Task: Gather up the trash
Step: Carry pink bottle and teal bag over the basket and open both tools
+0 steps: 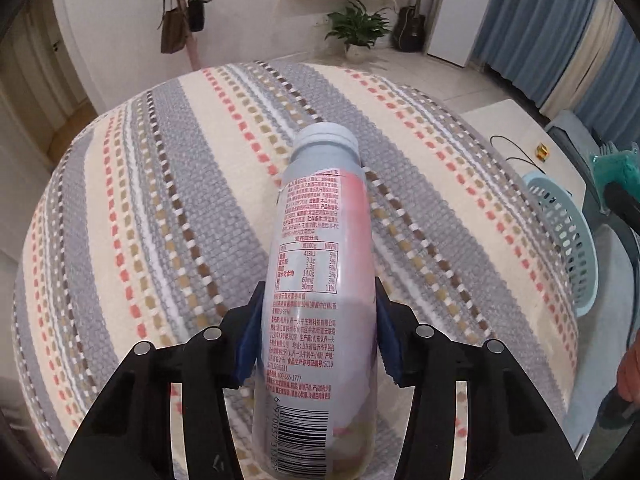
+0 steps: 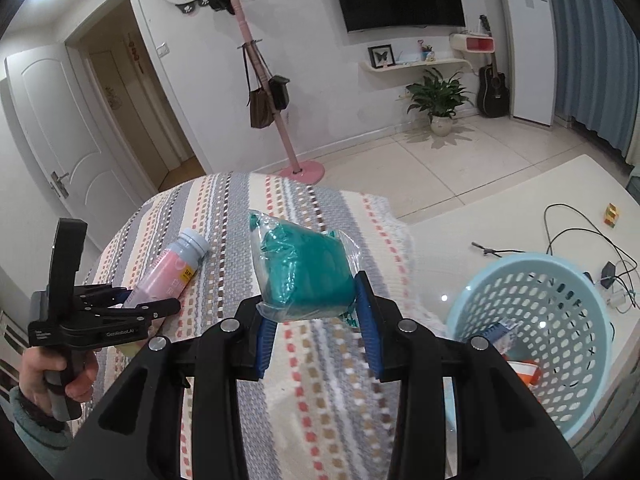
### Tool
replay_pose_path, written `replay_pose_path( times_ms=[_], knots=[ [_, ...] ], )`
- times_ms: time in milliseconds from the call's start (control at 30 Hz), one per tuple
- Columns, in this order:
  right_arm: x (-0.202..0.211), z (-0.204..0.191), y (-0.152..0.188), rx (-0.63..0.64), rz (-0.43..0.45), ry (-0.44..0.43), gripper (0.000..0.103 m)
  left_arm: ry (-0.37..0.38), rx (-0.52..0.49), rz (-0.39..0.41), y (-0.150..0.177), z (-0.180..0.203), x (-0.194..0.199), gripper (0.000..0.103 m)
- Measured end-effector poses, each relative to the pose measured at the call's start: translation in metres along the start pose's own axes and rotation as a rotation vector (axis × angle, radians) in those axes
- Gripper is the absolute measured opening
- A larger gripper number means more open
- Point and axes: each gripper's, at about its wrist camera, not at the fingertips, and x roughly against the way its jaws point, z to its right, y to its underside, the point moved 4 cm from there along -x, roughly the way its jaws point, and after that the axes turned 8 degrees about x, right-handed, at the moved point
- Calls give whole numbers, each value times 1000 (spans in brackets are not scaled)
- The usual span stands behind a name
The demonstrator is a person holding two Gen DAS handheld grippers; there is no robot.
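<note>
Both loaded: left tongs (image 1: 320,332) pinch the bottle (image 1: 320,280) low on its body, right tongs (image 2: 316,312) pinch the teal bag (image 2: 306,276). Basket (image 2: 532,344) sits right of them. I'd carry each over the rim before letting go, bottle kept level.

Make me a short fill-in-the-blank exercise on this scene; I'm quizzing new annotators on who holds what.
1. The left gripper is shut on a capped ____ with a printed label.
2. The right gripper is shut on a clear plastic bag whose contents are ____ in colour.
3. The light blue basket stands to the ____ of the right gripper.
4. Both grippers are above a ____ cloth.

Missing words: bottle; green; right; striped
</note>
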Motion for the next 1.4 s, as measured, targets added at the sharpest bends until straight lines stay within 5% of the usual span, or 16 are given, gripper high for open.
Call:
replay_pose_path(
  times_ms=[100,333,633,1000,1300,1400],
  knots=[
    [14,13,1,-21,26,5,34,102,26,59,0,13,18,47],
    [44,45,0,-64,86,34,34,212,-39,187,-14,69,69,47],
    [76,111,17,-158,118,115,33,379,-140,234,-33,176,79,47],
    [61,200,73,-373,-40,219,34,471,-210,86,-14,283,10,47],
    [58,225,97,-430,-94,240,36,502,-240,7,3,320,-19,48],
    [61,229,102,-442,-95,243,44,500,-238,-4,8,324,-24,48]
  ],
)
